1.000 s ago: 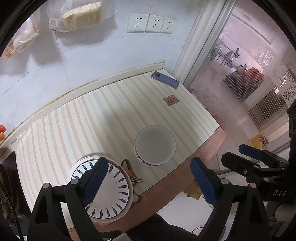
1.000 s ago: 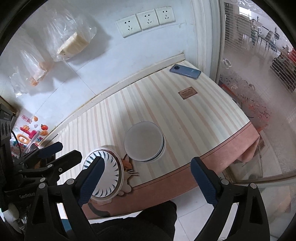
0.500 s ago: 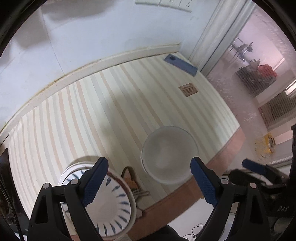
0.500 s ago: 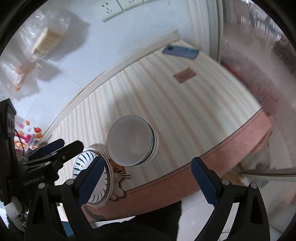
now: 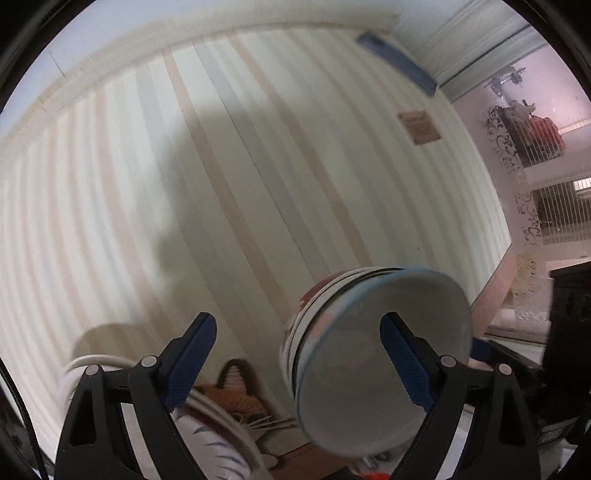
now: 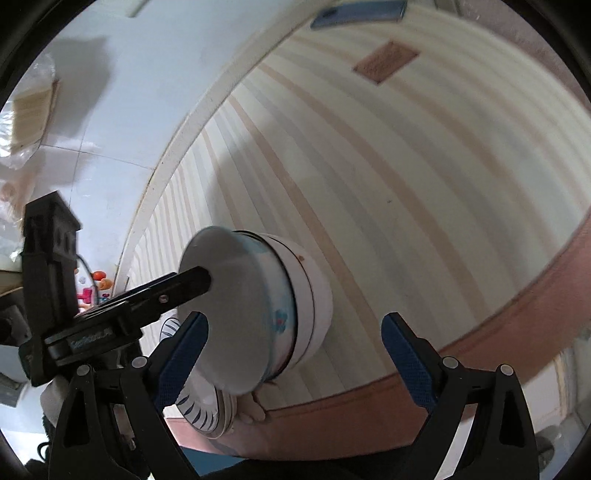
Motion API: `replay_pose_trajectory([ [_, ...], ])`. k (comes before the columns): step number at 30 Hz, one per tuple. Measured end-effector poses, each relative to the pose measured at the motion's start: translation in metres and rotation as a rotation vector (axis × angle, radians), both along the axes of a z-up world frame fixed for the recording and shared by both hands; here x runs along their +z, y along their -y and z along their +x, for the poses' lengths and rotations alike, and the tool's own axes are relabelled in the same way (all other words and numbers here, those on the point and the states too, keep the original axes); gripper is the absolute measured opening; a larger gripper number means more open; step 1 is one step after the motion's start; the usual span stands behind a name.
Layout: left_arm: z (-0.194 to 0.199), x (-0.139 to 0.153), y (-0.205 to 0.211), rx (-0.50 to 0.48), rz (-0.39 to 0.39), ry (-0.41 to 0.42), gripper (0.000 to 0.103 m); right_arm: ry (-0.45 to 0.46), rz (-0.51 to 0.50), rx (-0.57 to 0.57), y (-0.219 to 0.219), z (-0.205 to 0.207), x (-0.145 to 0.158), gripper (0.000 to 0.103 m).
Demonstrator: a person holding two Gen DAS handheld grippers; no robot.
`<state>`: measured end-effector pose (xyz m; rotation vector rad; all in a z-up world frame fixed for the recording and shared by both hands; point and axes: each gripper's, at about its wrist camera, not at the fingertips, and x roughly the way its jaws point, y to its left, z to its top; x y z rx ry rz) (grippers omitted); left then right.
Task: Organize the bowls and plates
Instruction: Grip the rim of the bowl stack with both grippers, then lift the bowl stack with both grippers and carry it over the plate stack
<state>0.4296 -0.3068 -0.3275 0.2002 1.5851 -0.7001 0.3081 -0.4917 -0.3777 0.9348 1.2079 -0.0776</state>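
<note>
Bowls [image 5: 369, 354] sit stacked near the tabletop [image 5: 221, 184] front edge, between my tools. Left tool [image 5: 299, 365] and right tool [image 6: 295, 365] gape, empty; I'd straddle the top rim squarely before squeezing.

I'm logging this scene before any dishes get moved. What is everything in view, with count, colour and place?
bowls: a nested stack, at least three, white, the top one with blue pattern; near the table's front edge, between the two grippers.
plates: a stack, count unclear, white with dark blue leaf marks; front edge, left of the bowls.
cat mat: one, orange-brown; under and between plates and bowls.
phone: one, blue; far corner by the wall.
card: one, brown; near the phone.
table: one, cream and tan stripes, pink edge.
bag: one, clear, with something pale inside; on the wall, left.
left gripper: black with blue pads, open, above bowls and plates.
right gripper: same, open, over the bowls.
</note>
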Motion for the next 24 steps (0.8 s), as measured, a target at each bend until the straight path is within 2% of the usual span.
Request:
replay_pose_trajectory([
  [7,0.0,-0.023,0.005,-0.024,-0.036,-0.099,0.066,-0.008,0.15,-0.006,-0.001,0.016,-0.048,0.096],
  [8,0.0,-0.024,0.005,-0.02,-0.048,-0.107,0.064,-0.02,0.16,-0.004,-0.001,0.018,-0.053,0.093],
  [10,0.0,-0.024,0.004,-0.01,-0.075,-0.118,0.054,-0.015,0.165,-0.014,-0.002,0.02,-0.058,0.086],
  [12,0.0,-0.023,0.004,-0.009,-0.093,-0.125,0.049,-0.011,0.172,-0.008,-0.004,0.023,-0.061,0.07],
  [13,-0.001,-0.022,0.004,-0.008,-0.092,-0.12,0.048,-0.006,0.191,-0.009,-0.006,0.025,-0.063,0.062],
  [14,-0.001,-0.022,0.004,-0.003,-0.094,-0.118,0.047,-0.006,0.198,-0.006,-0.007,0.026,-0.065,0.06],
  [24,-0.001,-0.017,0.003,0.009,-0.089,-0.101,0.045,-0.019,0.151,0.0,-0.013,0.033,-0.06,0.059],
])
